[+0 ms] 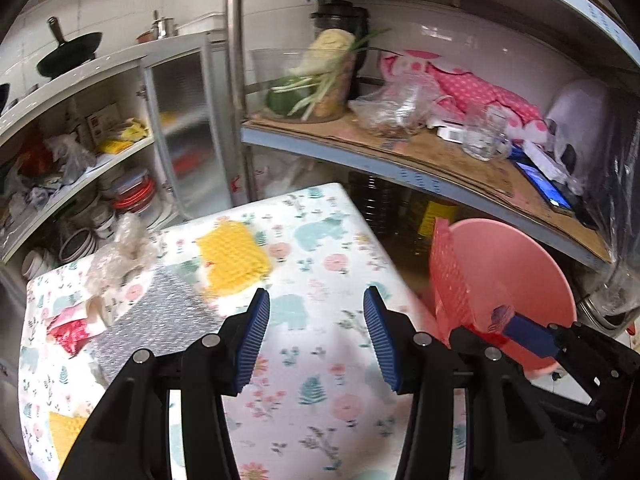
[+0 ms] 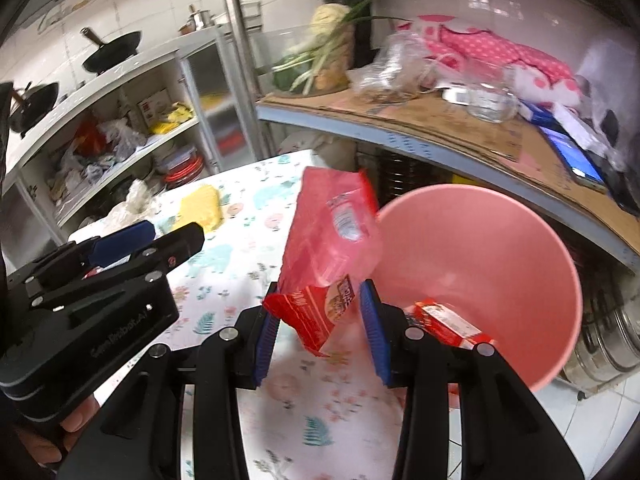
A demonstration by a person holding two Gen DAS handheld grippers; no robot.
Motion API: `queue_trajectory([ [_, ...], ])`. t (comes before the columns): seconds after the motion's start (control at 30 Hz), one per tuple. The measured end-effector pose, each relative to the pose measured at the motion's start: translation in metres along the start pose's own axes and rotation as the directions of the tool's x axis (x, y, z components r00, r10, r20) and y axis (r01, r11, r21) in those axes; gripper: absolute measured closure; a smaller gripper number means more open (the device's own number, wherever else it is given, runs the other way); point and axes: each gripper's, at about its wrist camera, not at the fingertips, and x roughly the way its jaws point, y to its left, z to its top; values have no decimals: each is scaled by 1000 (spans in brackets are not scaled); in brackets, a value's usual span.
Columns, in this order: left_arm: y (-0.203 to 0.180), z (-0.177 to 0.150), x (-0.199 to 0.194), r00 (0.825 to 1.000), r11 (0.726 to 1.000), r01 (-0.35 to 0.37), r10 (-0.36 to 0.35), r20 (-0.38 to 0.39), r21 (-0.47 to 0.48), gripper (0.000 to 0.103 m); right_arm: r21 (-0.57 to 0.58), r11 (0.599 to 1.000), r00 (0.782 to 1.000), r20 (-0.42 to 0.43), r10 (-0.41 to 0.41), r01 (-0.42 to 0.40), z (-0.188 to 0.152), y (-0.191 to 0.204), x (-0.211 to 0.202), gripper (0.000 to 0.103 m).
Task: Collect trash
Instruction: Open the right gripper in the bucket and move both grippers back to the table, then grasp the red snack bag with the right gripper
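Observation:
A pink bin (image 2: 480,264) stands beside the floral table (image 2: 224,264), and it also shows in the left wrist view (image 1: 516,272). In the right wrist view a red plastic snack wrapper (image 2: 328,248) hangs between the pads of my right gripper (image 2: 320,328), whose jaws stand wide; the wrapper looks loose, tilting toward the bin. A red box (image 2: 448,324) lies inside the bin. My left gripper (image 1: 316,340) is open and empty above the table. On the table's left lie a red wrapper (image 1: 70,332), crumpled clear plastic (image 1: 120,252) and a silver foil sheet (image 1: 160,320).
Yellow cloths (image 1: 232,260) lie on the table. A metal shelf (image 1: 400,160) with cardboard, vegetables, glassware and a phone overhangs the bin. A cupboard (image 1: 80,184) with dishes stands at the left. A steel pot (image 2: 612,344) sits on the floor at right.

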Motion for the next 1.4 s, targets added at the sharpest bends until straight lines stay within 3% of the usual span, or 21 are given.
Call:
queue_trajectory([
  [0.7, 73, -22, -25, 990, 984, -142, 143, 2, -109, 55, -112, 990, 996, -20, 83, -85, -6, 69, 2, 62],
  [1.13, 96, -35, -42, 983, 970, -182, 184, -4, -163, 54, -144, 984, 995, -12, 102, -103, -16, 88, -9, 62],
  [1.4, 97, -39, -57, 983, 972, -179, 183, 10, -155, 45, -202, 973, 993, 4, 120, -116, -20, 99, -23, 62],
])
